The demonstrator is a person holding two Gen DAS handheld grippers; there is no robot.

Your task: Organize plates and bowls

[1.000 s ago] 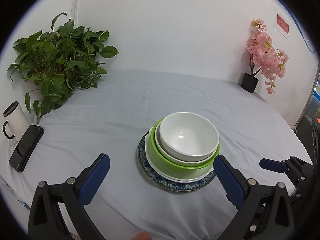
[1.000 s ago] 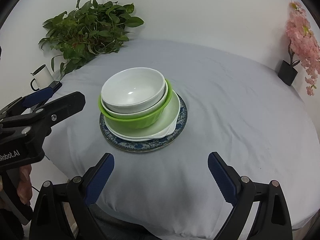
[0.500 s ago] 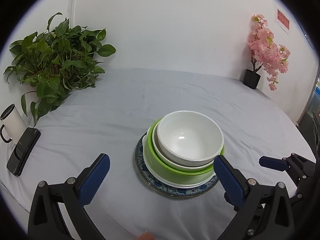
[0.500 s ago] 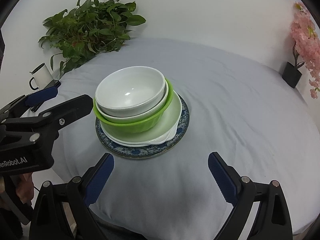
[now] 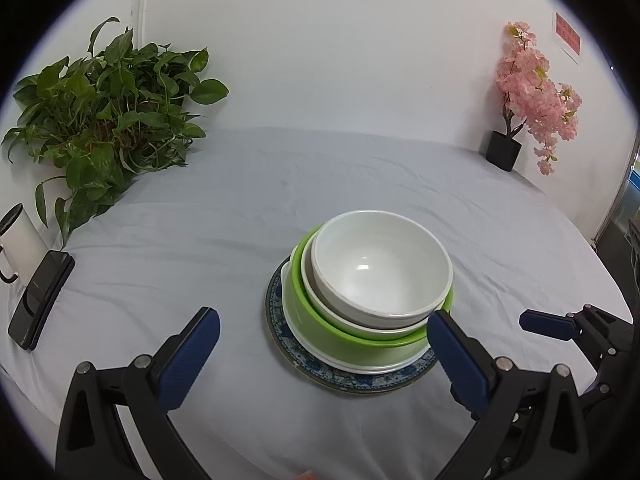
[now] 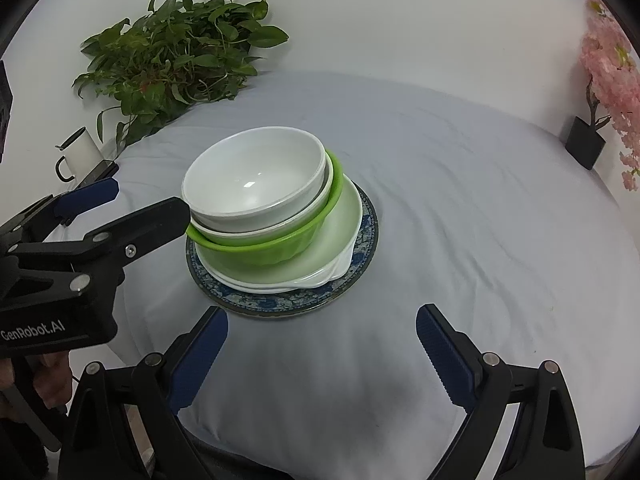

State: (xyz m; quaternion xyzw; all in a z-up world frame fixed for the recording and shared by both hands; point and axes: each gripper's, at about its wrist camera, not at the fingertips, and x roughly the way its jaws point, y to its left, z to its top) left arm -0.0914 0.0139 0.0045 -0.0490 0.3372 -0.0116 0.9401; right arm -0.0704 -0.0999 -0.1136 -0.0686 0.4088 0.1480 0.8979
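A white wall backs the round table [image 5: 208, 240], which is draped in a pale grey cloth. Near the table's middle stands one stack: a blue-patterned plate [image 6: 360, 276] at the bottom, a white plate [image 6: 336, 248] on it, then a green bowl [image 6: 272, 250], a white bowl [image 6: 329, 178] nested in that, and a second white bowl [image 6: 256, 184] on top. All the bowls sit upright with their mouths facing up; the round pieces have no long axis I can name, though the white plate lies off-centre towards my right on the patterned one.

My left claw [image 5: 322, 346] is spread wide, its blue pads on either side of the stack's near edge, the right-hand pad [image 5: 456, 354] just beside the green bowl's rim; whether it touches I cannot tell. My right claw [image 6: 322, 350] is also spread wide and holds nothing, hovering near the stack on my side of it.

A leafy green plant [image 5: 104, 120] sits at the far left, with a white mug [image 5: 16, 244] and a black phone [image 5: 40, 300] near it. A pink flowering tree in a black pot [image 5: 528, 100] stands far right.
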